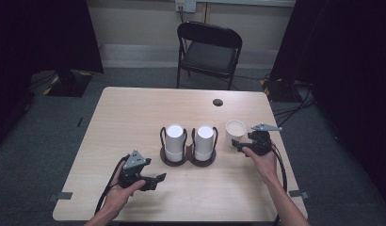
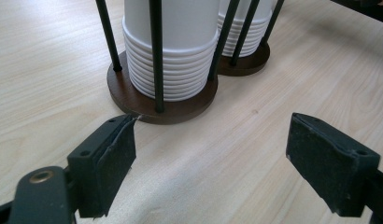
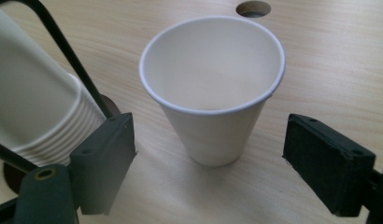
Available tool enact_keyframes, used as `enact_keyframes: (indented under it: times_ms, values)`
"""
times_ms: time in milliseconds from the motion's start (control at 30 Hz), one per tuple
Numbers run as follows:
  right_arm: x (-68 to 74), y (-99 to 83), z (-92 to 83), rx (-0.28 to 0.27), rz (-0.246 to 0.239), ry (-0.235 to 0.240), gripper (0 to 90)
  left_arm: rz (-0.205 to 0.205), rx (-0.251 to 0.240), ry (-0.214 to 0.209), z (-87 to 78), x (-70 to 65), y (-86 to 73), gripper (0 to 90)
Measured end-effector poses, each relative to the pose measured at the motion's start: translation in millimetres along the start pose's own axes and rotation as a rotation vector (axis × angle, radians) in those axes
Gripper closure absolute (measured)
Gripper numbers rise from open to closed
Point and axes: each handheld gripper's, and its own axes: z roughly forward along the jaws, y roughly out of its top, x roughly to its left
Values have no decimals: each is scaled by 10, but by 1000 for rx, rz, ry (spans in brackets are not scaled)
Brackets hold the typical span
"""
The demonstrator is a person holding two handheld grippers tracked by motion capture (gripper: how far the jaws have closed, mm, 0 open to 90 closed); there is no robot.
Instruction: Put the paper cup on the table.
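Note:
A single white paper cup (image 1: 235,130) (image 3: 213,88) stands upright and empty on the wooden table (image 1: 134,108), right of a dark two-bay cup holder (image 1: 188,157). Each bay holds an upside-down stack of white cups: the left stack (image 1: 174,142) (image 2: 173,51) and the right stack (image 1: 204,142) (image 2: 248,32). My right gripper (image 1: 239,144) (image 3: 208,163) is open just in front of the lone cup, jaws apart on either side and not touching it. My left gripper (image 1: 159,179) (image 2: 210,158) is open near the front of the table, facing the holder's base (image 2: 133,100).
A round cable hole (image 1: 218,102) (image 3: 253,7) lies in the table beyond the lone cup. A black folding chair (image 1: 209,51) stands behind the table. Bits of tape (image 1: 64,195) mark the front corners. Bare tabletop stretches to the left and back.

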Motion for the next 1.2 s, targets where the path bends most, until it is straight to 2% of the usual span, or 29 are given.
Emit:
enact_keyframes:
  times_ms: [100,367,533,600,700,867,900,1067,1100,1133,1200]
  values:
    - [47,12,-110,-34,21,15,188,8,-2,-2,-9,-3,-3,158]
    - [201,-63,-261,-27,6,38,193,-2,-2,-1,-6,0,-9,158]
    - [359,-90,-454,-53,-13,61,206,-12,6,-3,4,0,-12,158]
    - [379,-98,-474,-53,-19,63,207,-14,7,-2,7,-1,-14,158]
    - [497,-138,-569,-57,-31,83,215,-7,-1,-8,-2,-7,-11,158]
    - [604,-164,-625,-59,-36,102,216,-9,5,0,-17,-13,-8,158]
    - [679,-174,-657,-60,-46,115,216,-18,8,-3,-19,-12,-9,159]
    - [847,-229,-694,-54,-65,136,216,-35,6,-13,-23,-11,-7,158]
    - [847,-229,-694,-54,-65,136,216,-35,6,-13,-23,-11,-7,158]
    - [896,-289,-694,-76,-57,166,214,-29,3,-13,-26,-11,-10,158]
    - [917,-306,-690,-62,-65,171,212,-26,2,-9,-21,-12,-18,158]
